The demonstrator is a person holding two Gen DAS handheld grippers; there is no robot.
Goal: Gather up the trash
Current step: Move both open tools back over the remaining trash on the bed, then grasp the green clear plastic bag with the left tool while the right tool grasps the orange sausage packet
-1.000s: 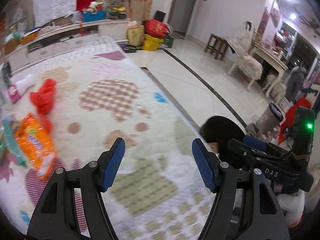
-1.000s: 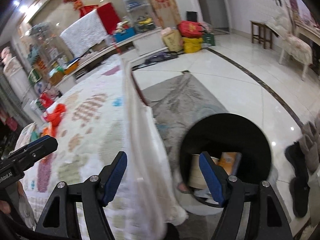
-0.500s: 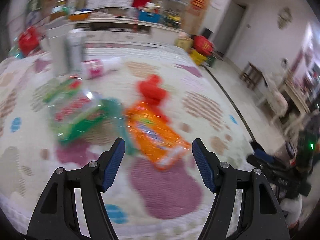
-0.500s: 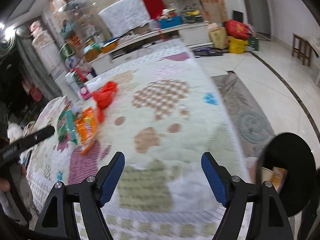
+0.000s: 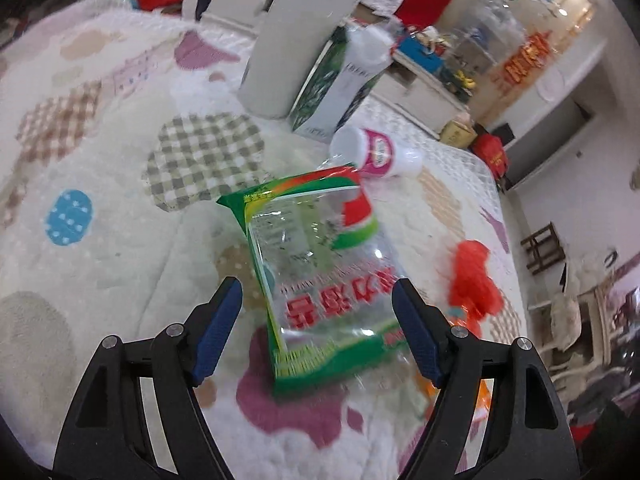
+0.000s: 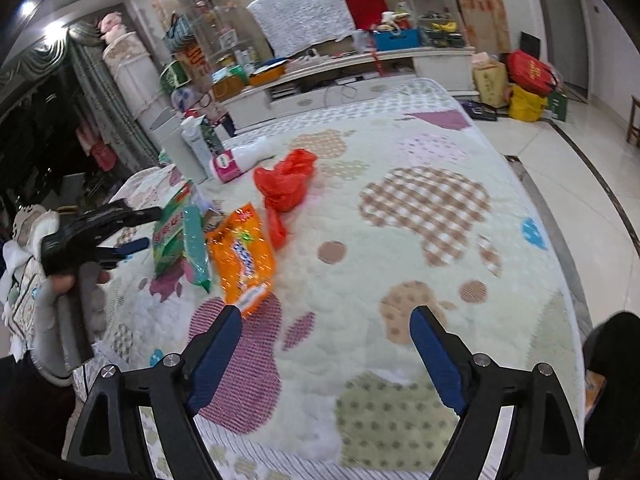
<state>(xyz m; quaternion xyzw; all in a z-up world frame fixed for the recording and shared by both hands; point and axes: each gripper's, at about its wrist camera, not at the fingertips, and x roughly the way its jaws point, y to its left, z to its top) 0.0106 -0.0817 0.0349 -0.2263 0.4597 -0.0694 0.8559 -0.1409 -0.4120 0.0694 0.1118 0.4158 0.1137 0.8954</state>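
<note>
A green and clear plastic bag (image 5: 320,276) lies on the patterned quilt (image 5: 100,216), right between the fingers of my open left gripper (image 5: 316,320). It also shows in the right wrist view (image 6: 170,236). An orange snack bag (image 6: 242,258), a teal wrapper (image 6: 196,248), a red plastic bag (image 6: 286,184) and a tipped pink-and-white cup (image 5: 374,156) lie nearby. My right gripper (image 6: 326,356) is open and empty above the quilt, near the orange bag. The left gripper (image 6: 132,246) shows at the left of the right wrist view.
A white cylinder (image 5: 296,40) and a green-white carton (image 5: 340,80) stand beyond the cup. A black bin (image 6: 612,392) sits at the quilt's right edge. A low white cabinet (image 6: 340,80) and bags (image 6: 528,80) line the far wall.
My left gripper has swung from the quilt's right edge to the trash and closed in on the green bag. My right gripper has turned from the black bin toward the trash.
</note>
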